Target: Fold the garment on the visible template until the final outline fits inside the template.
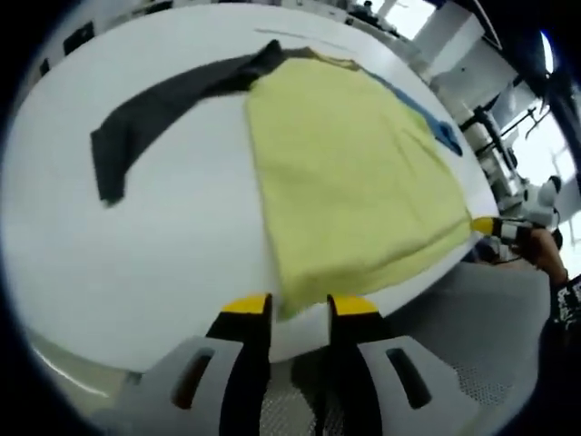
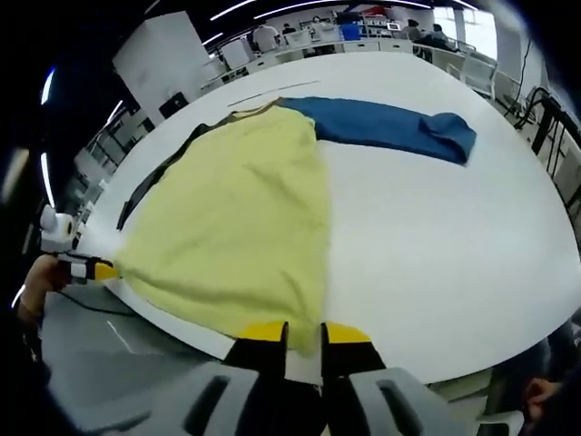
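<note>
A garment lies flat on the white table (image 1: pixel 163 236): a yellow body (image 1: pixel 349 163), a dark grey sleeve (image 1: pixel 150 118) and a blue sleeve (image 2: pixel 381 123). My left gripper (image 1: pixel 300 307) is at the near table edge, its yellow-tipped jaws nearly together with one hem corner pinched between them. My right gripper (image 2: pixel 306 333) holds the other hem corner the same way. Each gripper shows in the other's view, at a hem corner drawn to a point: the right gripper (image 1: pixel 497 226) and the left gripper (image 2: pixel 95 270), each held by a hand.
The table (image 2: pixel 454 236) is broad and bare to the right of the garment. A thin dark line (image 2: pixel 263 91) runs on the table beyond the collar. Grey floor lies below the near edge. Desks, chairs and equipment stand far behind.
</note>
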### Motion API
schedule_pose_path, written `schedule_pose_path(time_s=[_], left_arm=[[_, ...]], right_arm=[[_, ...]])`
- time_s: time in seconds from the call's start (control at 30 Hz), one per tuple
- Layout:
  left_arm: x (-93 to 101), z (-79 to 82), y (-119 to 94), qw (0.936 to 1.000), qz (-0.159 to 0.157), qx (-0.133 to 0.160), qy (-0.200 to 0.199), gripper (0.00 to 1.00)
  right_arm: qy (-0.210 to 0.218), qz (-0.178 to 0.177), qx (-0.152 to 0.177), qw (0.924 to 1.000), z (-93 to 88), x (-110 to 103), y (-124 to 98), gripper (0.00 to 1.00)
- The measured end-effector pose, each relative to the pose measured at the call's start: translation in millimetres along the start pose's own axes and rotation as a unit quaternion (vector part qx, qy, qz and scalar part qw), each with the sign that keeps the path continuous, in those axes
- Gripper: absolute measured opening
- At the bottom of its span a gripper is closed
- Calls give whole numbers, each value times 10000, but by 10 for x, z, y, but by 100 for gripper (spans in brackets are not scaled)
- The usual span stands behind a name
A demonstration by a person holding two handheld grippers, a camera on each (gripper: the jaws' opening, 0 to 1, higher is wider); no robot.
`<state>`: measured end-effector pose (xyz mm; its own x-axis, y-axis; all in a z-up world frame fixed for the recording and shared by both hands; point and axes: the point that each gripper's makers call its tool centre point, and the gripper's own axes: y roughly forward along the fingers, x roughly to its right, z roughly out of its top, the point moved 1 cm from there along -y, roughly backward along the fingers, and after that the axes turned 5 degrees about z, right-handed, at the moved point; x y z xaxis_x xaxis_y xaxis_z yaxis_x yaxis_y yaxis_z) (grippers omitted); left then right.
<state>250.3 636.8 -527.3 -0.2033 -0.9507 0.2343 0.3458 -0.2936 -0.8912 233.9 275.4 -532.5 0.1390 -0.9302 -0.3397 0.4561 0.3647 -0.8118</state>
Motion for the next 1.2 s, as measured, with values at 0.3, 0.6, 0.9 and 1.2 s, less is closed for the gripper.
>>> schedule_pose_path(time_s=[0.3, 0.6, 0.9, 1.2], left_arm=[[-47, -1, 55, 9995, 68, 48, -312, 0], [-17, -37, -91, 9990, 174, -252, -321, 0], [-35, -97, 24, 9983, 322, -477, -94, 0], [-46, -115, 40, 9980, 315, -539, -128, 1]], right_arm=[[228, 84, 18, 9997, -30, -11, -27, 0], [-130, 110, -118, 9998, 47, -67, -171, 0], [-197, 49, -241, 9995, -40, -7, -47, 0], [-117, 49, -295, 9995, -74, 10, -15, 0]])
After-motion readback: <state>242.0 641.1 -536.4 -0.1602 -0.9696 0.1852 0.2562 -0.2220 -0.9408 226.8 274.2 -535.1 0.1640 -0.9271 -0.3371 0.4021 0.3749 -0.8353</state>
